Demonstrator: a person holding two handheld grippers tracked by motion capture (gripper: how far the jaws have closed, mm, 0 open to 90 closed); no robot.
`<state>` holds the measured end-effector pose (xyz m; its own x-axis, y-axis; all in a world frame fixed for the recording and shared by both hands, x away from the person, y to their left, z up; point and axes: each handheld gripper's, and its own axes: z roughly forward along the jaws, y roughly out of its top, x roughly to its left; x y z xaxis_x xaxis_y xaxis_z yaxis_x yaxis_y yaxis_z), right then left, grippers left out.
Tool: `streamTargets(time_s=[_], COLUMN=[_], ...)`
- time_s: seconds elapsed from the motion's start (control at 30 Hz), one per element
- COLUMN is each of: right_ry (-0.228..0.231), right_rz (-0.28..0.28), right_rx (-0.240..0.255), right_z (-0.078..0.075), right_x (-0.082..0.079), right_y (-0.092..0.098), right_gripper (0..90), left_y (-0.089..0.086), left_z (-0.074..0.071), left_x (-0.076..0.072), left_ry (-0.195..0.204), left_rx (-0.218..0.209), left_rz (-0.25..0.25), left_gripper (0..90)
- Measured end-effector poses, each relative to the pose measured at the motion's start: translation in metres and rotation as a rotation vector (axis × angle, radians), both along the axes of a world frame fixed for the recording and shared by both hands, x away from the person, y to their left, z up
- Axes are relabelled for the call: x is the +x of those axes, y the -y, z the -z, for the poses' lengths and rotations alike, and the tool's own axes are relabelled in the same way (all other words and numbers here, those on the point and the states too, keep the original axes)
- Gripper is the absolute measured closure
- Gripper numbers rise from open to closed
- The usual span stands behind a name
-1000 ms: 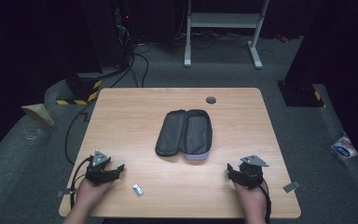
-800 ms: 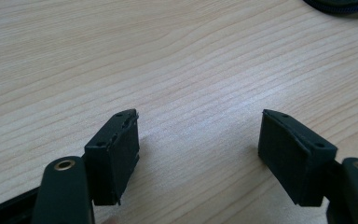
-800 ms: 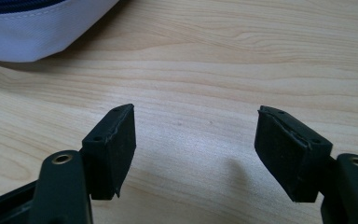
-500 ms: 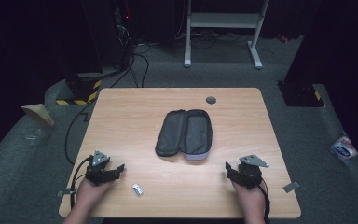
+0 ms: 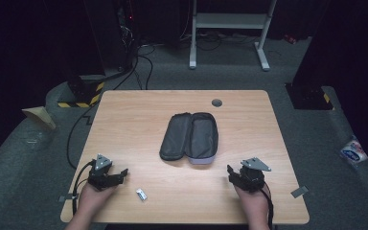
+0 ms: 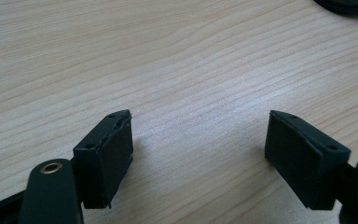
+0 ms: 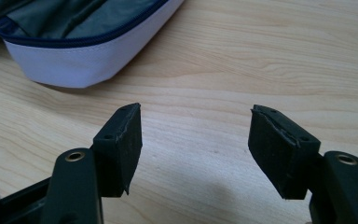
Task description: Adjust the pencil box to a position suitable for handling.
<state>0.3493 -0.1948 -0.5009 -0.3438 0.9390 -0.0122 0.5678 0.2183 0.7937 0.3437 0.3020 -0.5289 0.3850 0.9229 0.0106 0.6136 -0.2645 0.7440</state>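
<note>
Two grippers low over table, both spread wide, holding nothing: left gripper over bare wood; right gripper with unzipped pouch just ahead-left of its jaws

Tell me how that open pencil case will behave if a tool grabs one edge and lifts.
The pencil case looks like soft fabric with a zip, lying flat and splayed open, so it would likely sag and fold rather than stay stiff. It appears empty, so probably light. The white fabric side should give the right tool decent grip.
</note>
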Motion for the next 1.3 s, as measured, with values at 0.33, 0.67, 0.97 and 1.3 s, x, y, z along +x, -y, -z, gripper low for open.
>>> streamTargets(time_s=[0.33, 0.67, 0.97, 1.3], right_ry=[0.025, 0.054, 0.063, 0.067], right_rz=[-0.028, -0.044, -0.087, -0.152], right_rx=[0.021, 0.045, 0.043, 0.041], right_z=[-0.009, -0.020, -0.027, -0.034], right_x=[-0.002, 0.002, 0.010, 0.017], right_y=[-0.013, -0.024, -0.041, -0.068], right_gripper=[36.1, 38.4, 41.7, 44.9], left_y=[0.000, 0.000, 0.000, -0.001], left_z=[0.000, 0.000, 0.000, 0.000], left_x=[0.000, 0.000, 0.000, 0.000], left_ry=[-0.001, -0.001, -0.001, -0.002], left_rx=[0.001, 0.001, 0.001, 0.002], left_rz=[0.000, 0.000, 0.001, 0.004], left_gripper=[23.6, 23.6, 23.6, 23.6])
